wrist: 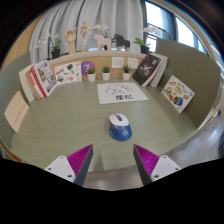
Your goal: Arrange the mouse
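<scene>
A grey and white mouse rests on a round blue pad on the green table, just ahead of my fingers and a little right of midway between them. My gripper is open and empty, its magenta pads spread wide with the table's front edge between them. The mouse is beyond the fingertips, not between them.
A white sheet with print lies beyond the mouse. Books and cards lean along the left and back. Small potted plants stand at the back. A picture card lies at the right. A window is behind.
</scene>
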{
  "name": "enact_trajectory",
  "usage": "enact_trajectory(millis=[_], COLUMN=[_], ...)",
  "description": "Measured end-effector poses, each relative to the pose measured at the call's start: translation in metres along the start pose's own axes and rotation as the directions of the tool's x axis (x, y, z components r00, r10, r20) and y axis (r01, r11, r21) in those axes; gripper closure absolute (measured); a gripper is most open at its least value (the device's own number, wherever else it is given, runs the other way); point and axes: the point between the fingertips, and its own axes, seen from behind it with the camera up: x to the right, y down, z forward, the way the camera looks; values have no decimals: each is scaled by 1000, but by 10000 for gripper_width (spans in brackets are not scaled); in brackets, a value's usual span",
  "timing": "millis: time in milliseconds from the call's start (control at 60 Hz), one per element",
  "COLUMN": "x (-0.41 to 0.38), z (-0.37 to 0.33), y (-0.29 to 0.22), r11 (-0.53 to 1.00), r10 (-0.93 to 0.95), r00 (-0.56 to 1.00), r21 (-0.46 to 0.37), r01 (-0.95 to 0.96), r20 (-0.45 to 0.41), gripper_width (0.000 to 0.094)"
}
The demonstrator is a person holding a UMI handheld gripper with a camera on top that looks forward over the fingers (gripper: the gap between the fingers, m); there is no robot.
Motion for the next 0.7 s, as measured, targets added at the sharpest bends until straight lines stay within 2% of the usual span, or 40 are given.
enact_trajectory(millis=[183, 317, 533, 617, 700], x=[41, 34, 9, 10, 9], z=[33, 65, 108, 118, 122], y=[2, -23, -40, -39, -43], r11=[1000, 999, 995, 992, 992], r10=[-9, -33, -86, -113, -121], r00=[999, 994, 980, 977, 975], r21=[-27, -8, -27, -35, -15], r01=[10, 34, 92, 122, 126], r20=[43, 108, 178, 180, 188], gripper_width=[132, 130, 142, 194, 318])
